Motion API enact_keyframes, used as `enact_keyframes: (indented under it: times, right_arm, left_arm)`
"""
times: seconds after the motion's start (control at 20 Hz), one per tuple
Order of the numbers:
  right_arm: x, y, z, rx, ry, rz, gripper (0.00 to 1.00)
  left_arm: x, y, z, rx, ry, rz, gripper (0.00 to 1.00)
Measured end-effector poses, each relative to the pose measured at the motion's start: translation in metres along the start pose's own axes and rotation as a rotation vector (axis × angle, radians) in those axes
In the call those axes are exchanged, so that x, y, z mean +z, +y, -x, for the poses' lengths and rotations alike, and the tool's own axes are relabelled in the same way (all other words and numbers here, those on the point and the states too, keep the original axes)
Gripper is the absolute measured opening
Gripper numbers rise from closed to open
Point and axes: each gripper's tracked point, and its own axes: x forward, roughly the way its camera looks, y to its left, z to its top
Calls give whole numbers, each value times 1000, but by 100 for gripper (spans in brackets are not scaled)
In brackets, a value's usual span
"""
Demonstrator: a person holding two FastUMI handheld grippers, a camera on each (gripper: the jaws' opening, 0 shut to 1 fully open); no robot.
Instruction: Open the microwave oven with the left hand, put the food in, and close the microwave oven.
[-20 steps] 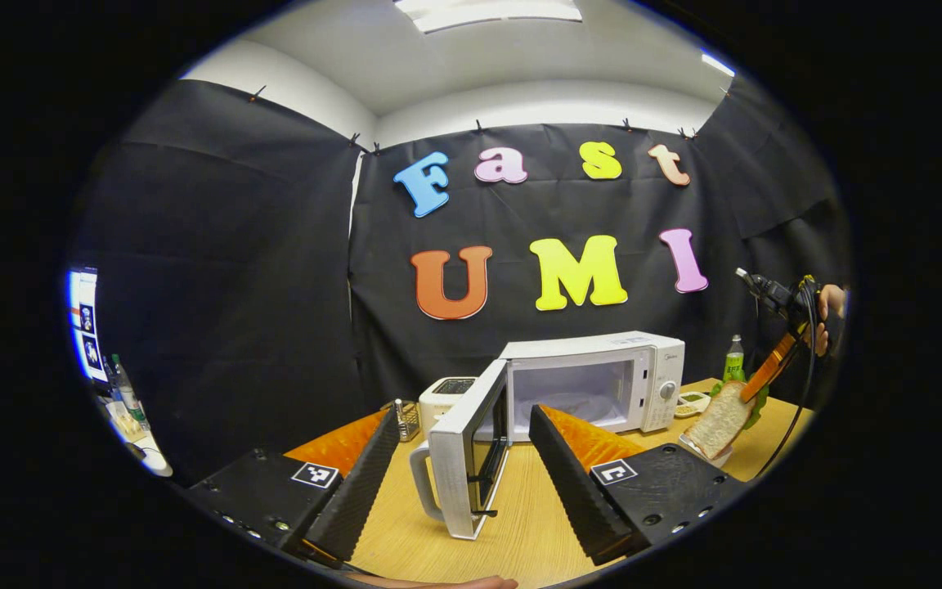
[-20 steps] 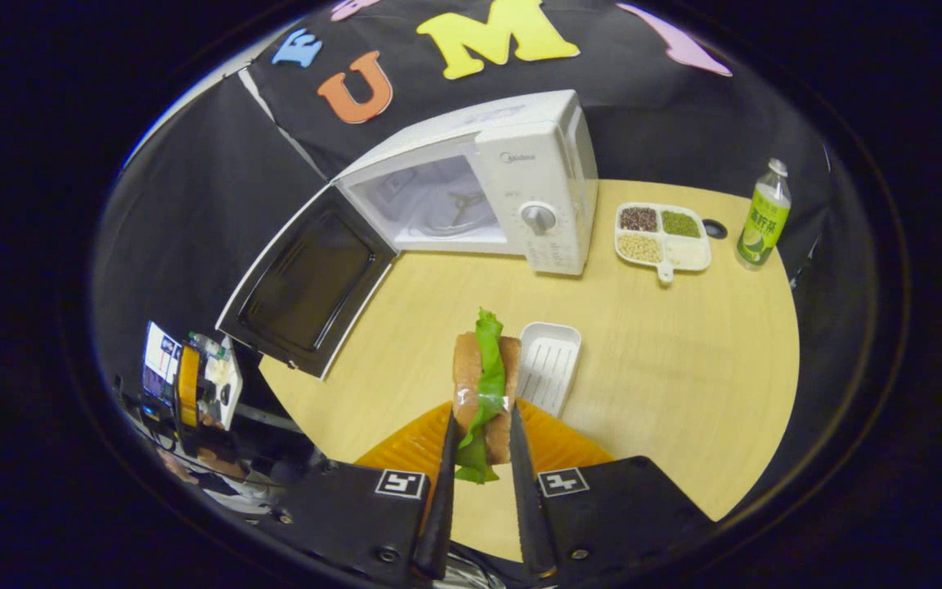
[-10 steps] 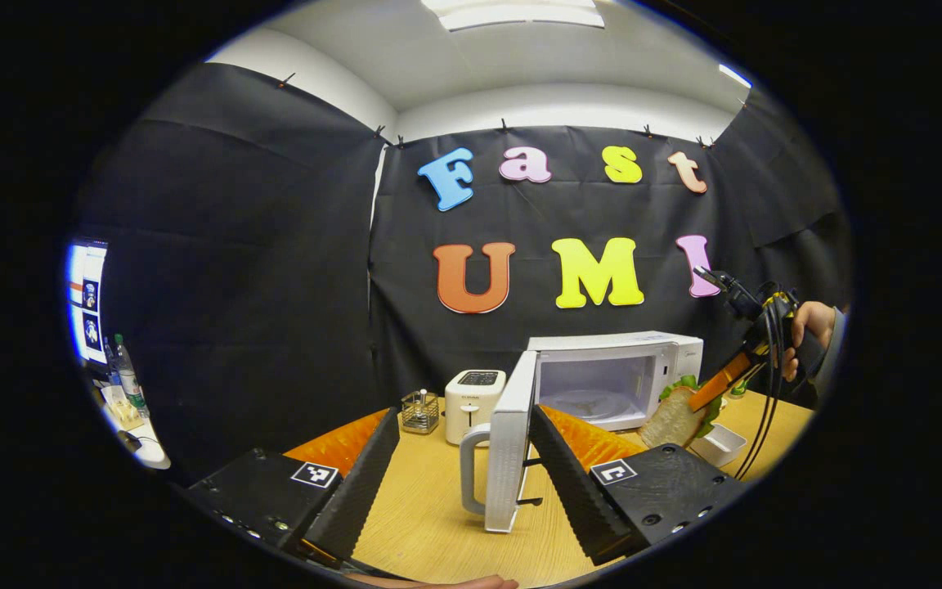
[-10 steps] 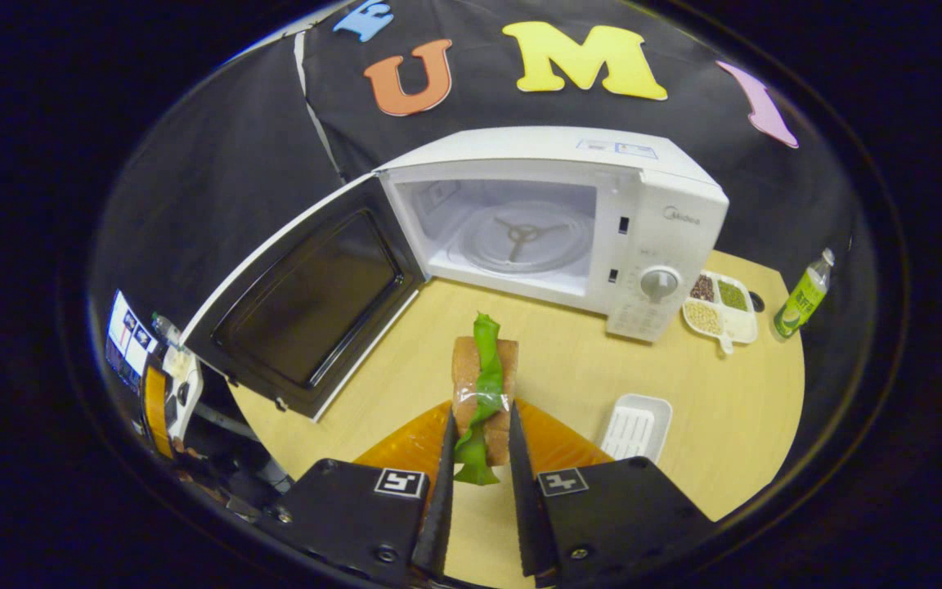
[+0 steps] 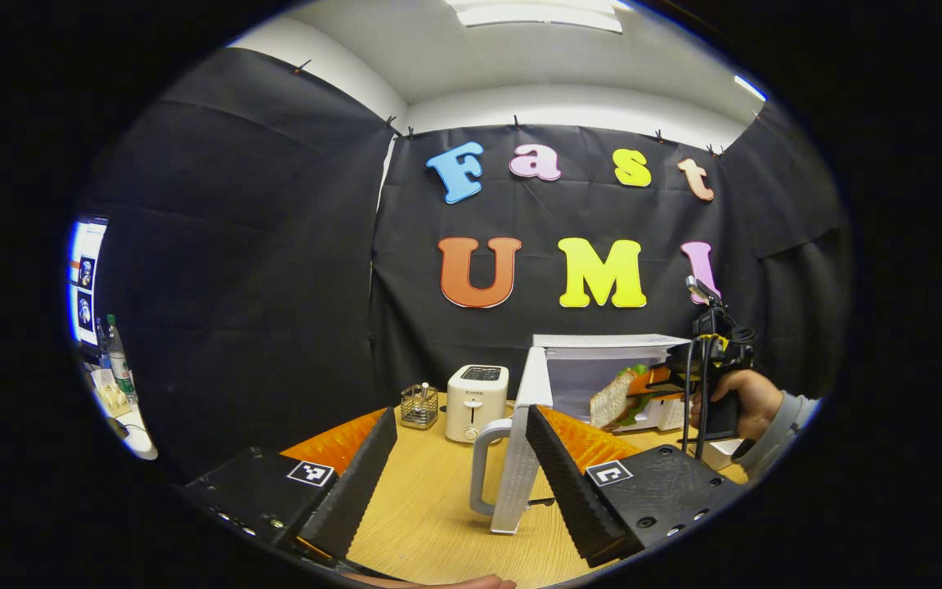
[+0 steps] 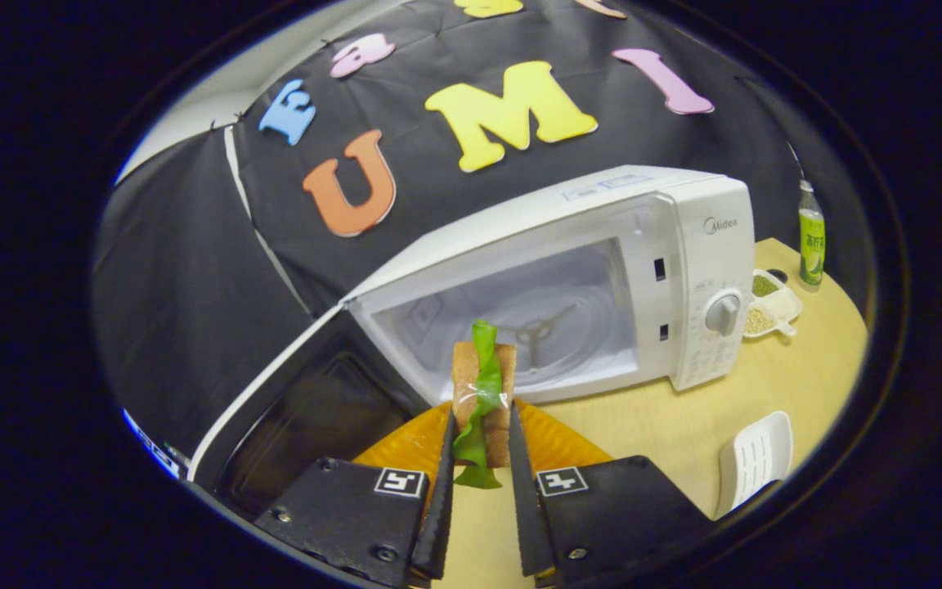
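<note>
In the right gripper view, the right hand-held gripper (image 6: 479, 491) sits at the bottom centre, its two fingers closed close together on a sandwich (image 6: 483, 393) of bread with green lettuce standing on edge between them. The sandwich points up the frame at the open mouth of the microwave oven (image 6: 704, 245), just in front of the cavity, where the glass turntable (image 6: 549, 323) shows. The oven's door (image 6: 307, 409) hangs swung out at lower left, its dark window facing the camera, leaving the cavity front unobstructed. Bare tabletop (image 6: 667, 425) lies to the right of the fingers, with a white ribbed tray (image 6: 753, 462) near the lower right edge and a divided dish (image 6: 773, 303) and a green bottle (image 6: 810, 237) beyond the oven's control side.

In the left gripper view, the left hand-held gripper (image 5: 459, 483) at the bottom has its fingers spread wide with nothing between them, hovering above the tabletop. The door's edge and handle (image 5: 483, 466) stand upright just beyond, between the fingers. At right centre a hand (image 5: 745, 401) holds the other hand-held gripper level, the sandwich at the cavity opening. A toaster (image 5: 475, 401) and a small wire rack (image 5: 420, 406) stand left of the door.
</note>
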Motion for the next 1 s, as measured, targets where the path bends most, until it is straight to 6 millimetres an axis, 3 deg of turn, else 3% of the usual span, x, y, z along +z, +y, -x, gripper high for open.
enact_keyframes:
  times: [0.1,0.15,0.2,0.25,0.3,0.4,0.45,0.5,0.55,0.6,0.65,0.75,0.8,0.85,0.9,0.95,1.0]
  right_arm:
    - [21,-5,-22,-23,-160,-54,37]
    - [29,-9,-35,-34,-232,-63,37]
    - [33,-14,-51,-53,-284,-69,37]
    - [30,-19,-67,-73,-309,-79,36]
    - [23,-22,-85,-82,-317,-91,36]
    - [18,-31,-116,-98,-350,-93,36]
    - [19,-32,-123,-104,-366,-94,37]
    - [18,-34,-128,-110,-369,-91,37]
    - [15,-35,-131,-108,-367,-105,37]
    - [14,-38,-136,-114,-365,-124,37]
    - [10,-45,-138,-129,-351,-129,29]
    - [7,-51,-143,-135,-340,-119,29]
    - [7,-54,-145,-141,-338,-98,38]
    - [7,-58,-145,-151,-341,-73,31]
    - [9,-64,-145,-171,-348,-46,40]
    - [7,-69,-146,-189,-349,-20,36]
    - [6,-72,-148,-193,-345,-8,39]
  left_arm:
    - [1,6,-3,16,-5,-13,85]
    - [-1,6,-4,16,-6,-15,96]
    - [0,5,-4,12,-9,-12,85]
    - [-1,5,-4,13,-8,-8,85]
    - [-2,7,-5,19,-5,-6,96]
    - [-2,8,-7,27,6,-12,96]
    - [-3,8,-8,35,13,-22,85]
    - [-2,9,-8,41,14,-34,85]
    - [0,10,-8,48,11,-49,96]
    - [0,11,-7,57,8,-64,85]
    - [-1,13,-8,65,7,-79,96]
    - [-7,15,-11,71,13,-118,95]
    - [-7,20,-13,85,10,-131,95]
    - [-8,21,-15,93,15,-129,94]
    - [-11,20,-16,90,21,-113,94]
    - [-14,17,-17,81,28,-87,94]
    - [-17,15,-17,73,37,-62,94]
